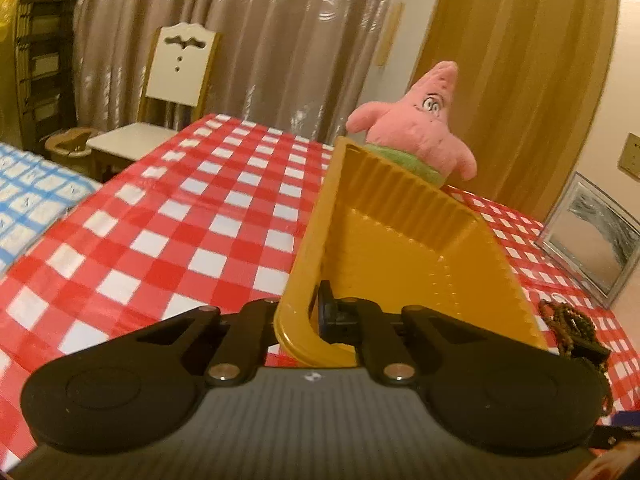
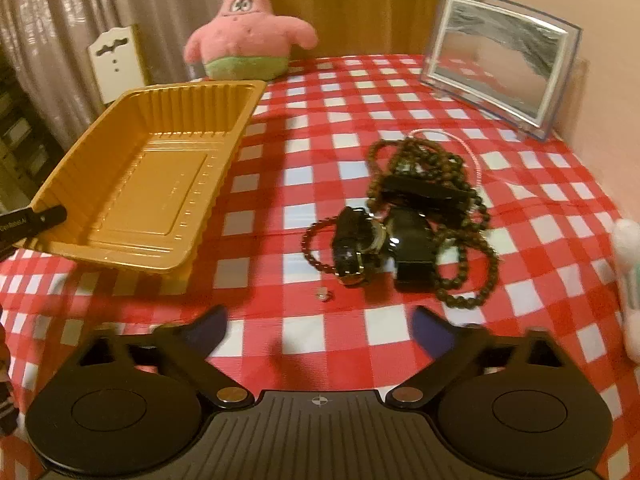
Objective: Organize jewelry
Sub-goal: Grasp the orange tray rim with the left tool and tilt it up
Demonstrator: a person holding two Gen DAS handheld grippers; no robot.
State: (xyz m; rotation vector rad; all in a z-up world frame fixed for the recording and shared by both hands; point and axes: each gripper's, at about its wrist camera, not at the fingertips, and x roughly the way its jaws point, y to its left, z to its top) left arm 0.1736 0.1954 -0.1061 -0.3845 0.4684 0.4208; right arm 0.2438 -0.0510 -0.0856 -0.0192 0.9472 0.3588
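A: Left claw point(image 1: 308, 312). State?

B: Clamped on the near corner rim of the gold tray point(image 1: 404, 248). One finger outside the wall, one inside. The right wrist view shows the tray point(image 2: 160, 184) tilted, its left end lifted off the red-checked bench point(image 2: 320, 92), the left claw point(image 2: 48, 216) at that raised corner.

A: Anything in the tray?

B: Bare floor, ribbed walls.

A: Right claw point(image 2: 320, 328)?

B: Fingers spread wide apart, gripping nothing, above the bench, just short of the jewelry.

A: Where is the jewelry?

B: Heap to the right of the tray, apart from it. Brown bead strands point(image 2: 468, 236) looped around and over two black watches point(image 2: 360, 240), a thin pink cord point(image 2: 474, 156) at the far side. A tiny pale piece point(image 2: 323, 294) lies alone on the cloth just in front of the heap; too small to identify.

A: Surroundings?

B: Pink star plush point(image 2: 244, 36) behind the tray's far end. Clear framed picture point(image 2: 500, 60) at the far right, upright. White chair point(image 1: 172, 80) beyond the bench edge, curtain point(image 1: 240, 40) behind it.
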